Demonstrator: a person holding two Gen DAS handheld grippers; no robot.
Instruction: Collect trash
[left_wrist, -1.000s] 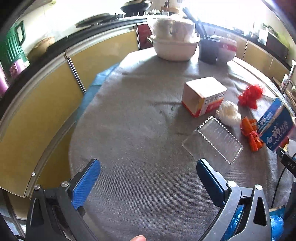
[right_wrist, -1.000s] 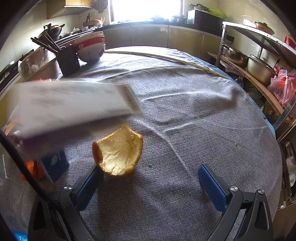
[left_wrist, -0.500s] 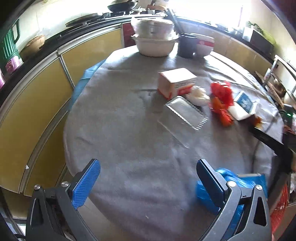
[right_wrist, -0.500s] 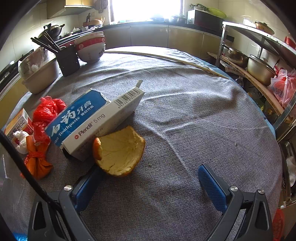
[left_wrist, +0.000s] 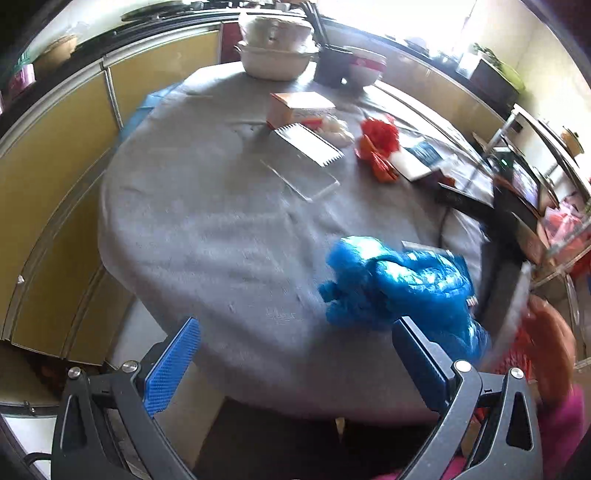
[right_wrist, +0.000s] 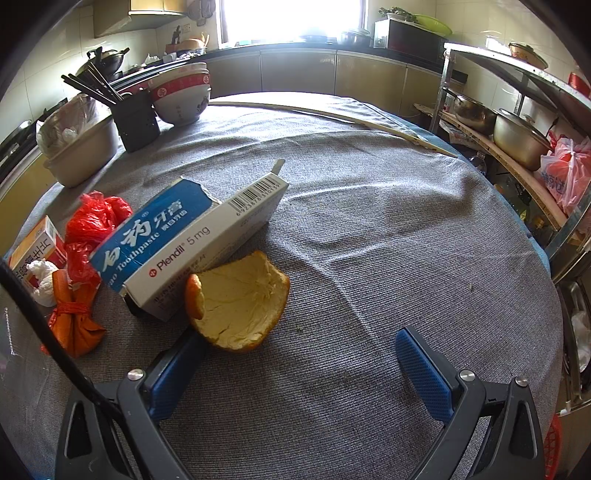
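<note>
My left gripper (left_wrist: 295, 363) is open and empty, hanging off the near edge of the round grey table (left_wrist: 207, 229). A crumpled blue plastic bag (left_wrist: 399, 284) lies just ahead of its right finger. Farther off lie a clear plastic tray (left_wrist: 303, 162), a red bag (left_wrist: 380, 134) and a white-and-red carton (left_wrist: 299, 107). My right gripper (right_wrist: 299, 369) is open and empty over the table. An orange peel (right_wrist: 240, 299) lies by its left finger, against a blue-and-white toothpaste box (right_wrist: 184, 240). A red bag (right_wrist: 92, 225), an orange tied bundle (right_wrist: 74, 317) and a white tissue (right_wrist: 42, 280) lie to the left.
A beige basin (right_wrist: 81, 151), a black chopstick holder (right_wrist: 135, 118) and stacked bowls (right_wrist: 181, 92) stand at the table's far side. Yellow cabinets (left_wrist: 55, 147) run on the left. A metal shelf with pots (right_wrist: 517, 136) and a pink bag (right_wrist: 565, 173) stands on the right.
My left gripper has drawn back and up past the table edge, so the blue bag has come into view. The toothpaste box, in blurred motion earlier, now rests beside the orange peel. The right gripper stays put.
</note>
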